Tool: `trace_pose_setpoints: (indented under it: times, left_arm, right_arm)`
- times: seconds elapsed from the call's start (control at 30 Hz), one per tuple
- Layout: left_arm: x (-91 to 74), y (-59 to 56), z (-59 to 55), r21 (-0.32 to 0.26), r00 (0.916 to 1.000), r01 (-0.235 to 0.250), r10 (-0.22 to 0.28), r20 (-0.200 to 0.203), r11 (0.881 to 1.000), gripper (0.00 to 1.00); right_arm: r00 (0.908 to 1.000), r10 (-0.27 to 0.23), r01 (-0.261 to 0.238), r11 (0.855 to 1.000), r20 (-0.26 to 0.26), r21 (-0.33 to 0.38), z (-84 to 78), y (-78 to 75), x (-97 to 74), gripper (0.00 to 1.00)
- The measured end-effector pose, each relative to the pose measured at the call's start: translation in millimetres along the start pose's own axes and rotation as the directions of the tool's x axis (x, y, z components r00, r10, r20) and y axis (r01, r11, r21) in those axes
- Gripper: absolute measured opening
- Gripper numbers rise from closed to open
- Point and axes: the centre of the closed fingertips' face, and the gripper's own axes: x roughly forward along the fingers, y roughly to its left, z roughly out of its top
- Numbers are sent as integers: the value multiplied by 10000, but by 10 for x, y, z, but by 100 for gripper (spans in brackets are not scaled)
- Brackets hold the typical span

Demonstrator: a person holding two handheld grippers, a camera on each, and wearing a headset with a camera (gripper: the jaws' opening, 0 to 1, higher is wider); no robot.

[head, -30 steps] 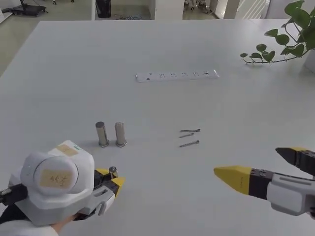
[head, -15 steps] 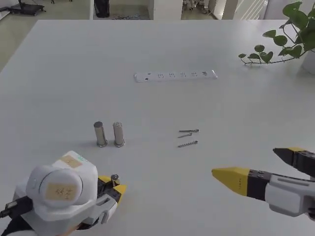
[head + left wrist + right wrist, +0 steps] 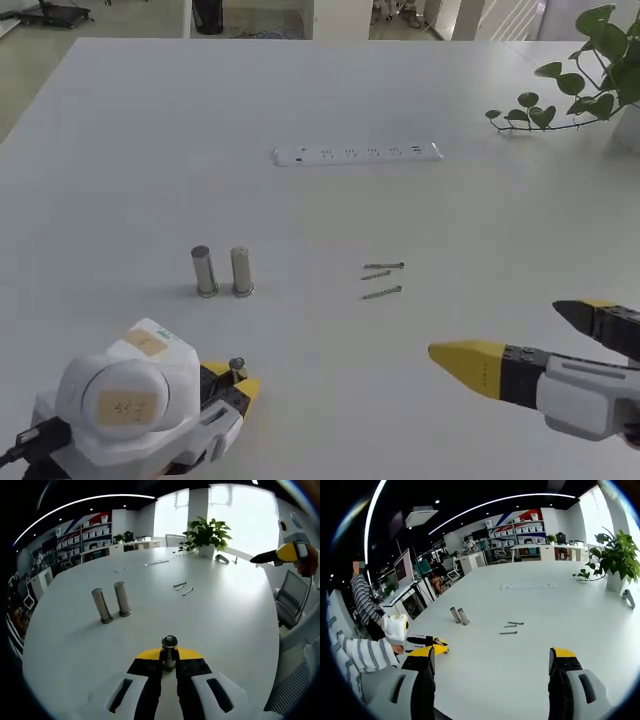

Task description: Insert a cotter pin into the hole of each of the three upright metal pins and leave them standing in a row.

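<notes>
The left gripper (image 3: 169, 656) has its jaws clenched on one metal pin (image 3: 169, 645), head clear. The right gripper (image 3: 492, 656) gapes empty. Two standing pins (image 3: 222, 271) wait on the worktop (image 3: 320, 210), well apart from three cotter pins (image 3: 382, 279). These are likely light, thin and slippery, so pinch one mid-shank.

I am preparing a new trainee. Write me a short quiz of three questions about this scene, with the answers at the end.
1. True or false: the right gripper is shut on a cotter pin.
2. How many metal pins stand free on the table?
3. The left gripper holds: A) a metal pin, B) a cotter pin, C) nothing.
Key: 1 false, it is open and empty, and the cotter pins lie on the table; 2 two; 3 A.
</notes>
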Motion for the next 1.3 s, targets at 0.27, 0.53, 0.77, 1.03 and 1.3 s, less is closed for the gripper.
trace_pose_setpoints:
  times: [0.27, 0.53, 0.77, 1.03, 1.3]
  left_arm:
    - [-6, -29, -19, 124, 9999, 138, -137, -83, 9998, 12]
    - [-99, -130, 130, -677, 9935, 1102, -1080, 351, 9916, 38]
    - [-318, -108, 338, -742, 9768, 1896, -1804, 1154, 9791, 62]
    - [-544, -64, 375, -487, 9643, 2389, -2310, 1293, 9698, 82]
    - [-733, -71, 344, -458, 9554, 2687, -2601, 1401, 9621, 99]
  right_arm:
    - [9999, 97, -97, 9999, -31, -57, -9, 32, 12, 94]
    - [9999, 160, -160, 9999, -43, -58, -20, 53, 18, 93]
    - [9998, 175, -176, 9998, -34, -66, -21, 44, 14, 93]
    - [9998, 168, -168, 9998, -47, -49, -34, 28, 13, 93]
    - [9997, 190, -190, 9998, -181, -46, -56, 13, 32, 93]
